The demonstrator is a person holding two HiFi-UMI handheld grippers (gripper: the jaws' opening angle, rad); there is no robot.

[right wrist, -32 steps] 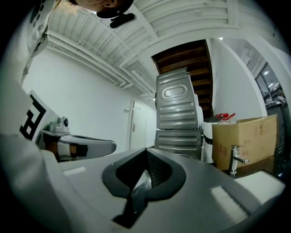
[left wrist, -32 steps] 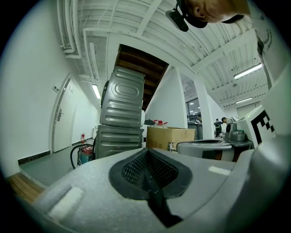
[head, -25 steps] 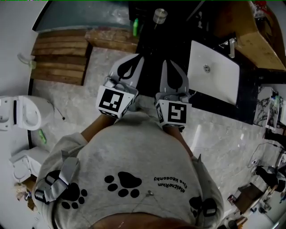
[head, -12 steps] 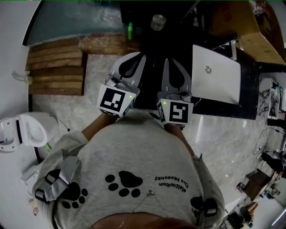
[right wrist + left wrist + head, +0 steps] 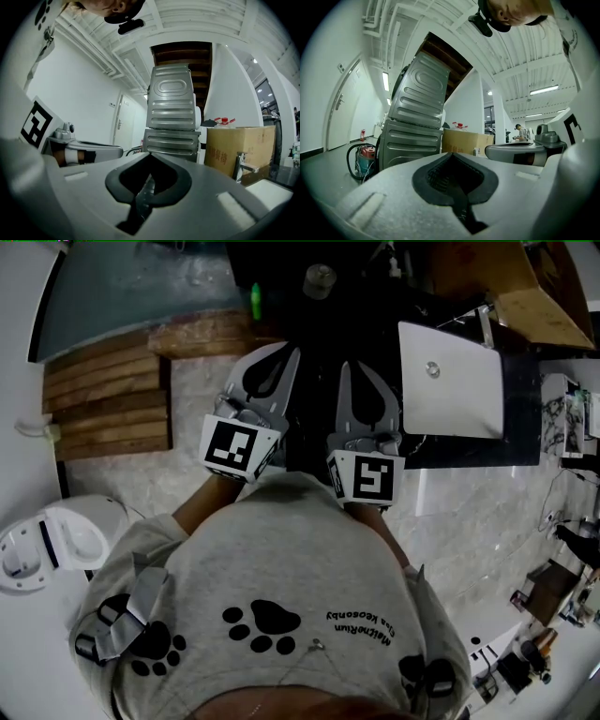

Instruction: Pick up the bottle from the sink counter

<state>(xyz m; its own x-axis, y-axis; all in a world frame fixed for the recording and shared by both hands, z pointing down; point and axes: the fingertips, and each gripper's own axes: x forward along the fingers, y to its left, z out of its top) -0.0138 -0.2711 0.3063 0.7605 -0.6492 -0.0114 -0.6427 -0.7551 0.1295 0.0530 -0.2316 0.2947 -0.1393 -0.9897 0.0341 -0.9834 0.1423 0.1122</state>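
Note:
A bottle (image 5: 319, 279) with a pale round top, seen from above, stands on the dark sink counter (image 5: 375, 324) at the top of the head view. Both grippers are held side by side in front of the person's chest and point toward the counter. My left gripper (image 5: 286, 354) is shut with nothing in it, well short of the bottle. My right gripper (image 5: 348, 367) is shut and empty too, its tips just below the bottle in the picture. In the left gripper view the left gripper (image 5: 451, 153) has its jaws closed, as has the right gripper (image 5: 149, 153) in the right gripper view.
A white basin (image 5: 459, 390) with a faucet (image 5: 485, 320) sits right of the bottle. A small green item (image 5: 254, 301) stands at the left. A wooden platform (image 5: 108, 395) and a toilet (image 5: 56, 545) lie left. Stacked metal machines (image 5: 171, 124) and a cardboard box (image 5: 239, 150) stand ahead.
The head view has shifted: the wooden platform and toilet slid down and left, the bottle moved slightly left. Both grippers keep the same shut pose before the chest.

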